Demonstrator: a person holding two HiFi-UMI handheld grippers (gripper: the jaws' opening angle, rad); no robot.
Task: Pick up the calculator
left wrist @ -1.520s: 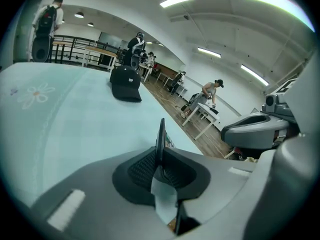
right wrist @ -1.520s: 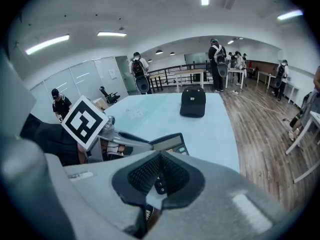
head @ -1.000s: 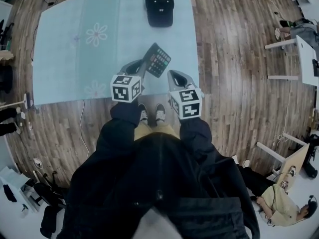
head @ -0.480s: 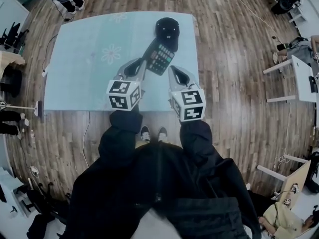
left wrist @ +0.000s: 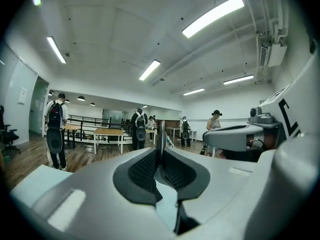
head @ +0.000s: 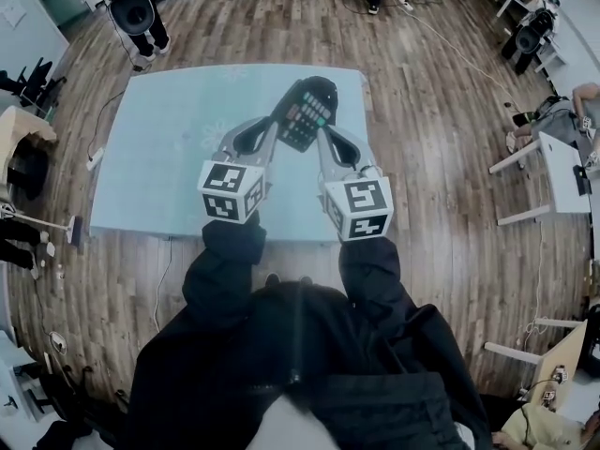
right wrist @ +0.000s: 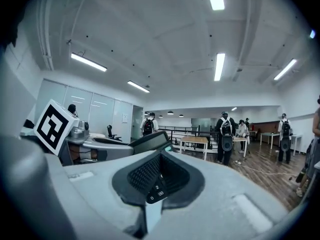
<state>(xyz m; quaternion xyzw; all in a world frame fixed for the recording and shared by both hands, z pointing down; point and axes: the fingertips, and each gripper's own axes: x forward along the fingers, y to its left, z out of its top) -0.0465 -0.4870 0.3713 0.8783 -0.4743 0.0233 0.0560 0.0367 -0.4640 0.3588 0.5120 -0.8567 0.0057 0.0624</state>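
The black calculator (head: 303,118) hangs in the air above the pale blue mat (head: 159,157), gripped from both sides. My left gripper (head: 277,127) is shut on its left edge, which shows as a thin upright edge (left wrist: 161,134) between the ribbed pads. My right gripper (head: 319,135) is shut on its right side. In the right gripper view the calculator's number keys (right wrist: 158,189) sit between the pads and its body (right wrist: 150,141) slants away beyond them. Both grippers point roughly level.
A black cap (head: 322,88) lies on the mat, partly hidden behind the calculator. Wooden floor surrounds the mat. White desks (head: 562,162) stand at the right. Several people with backpacks (left wrist: 55,129) and tables (left wrist: 107,134) stand across the room.
Both grippers have risen together with the calculator between them. The mat and cap now look farther below, and the calculator overlaps the cap in the head view.
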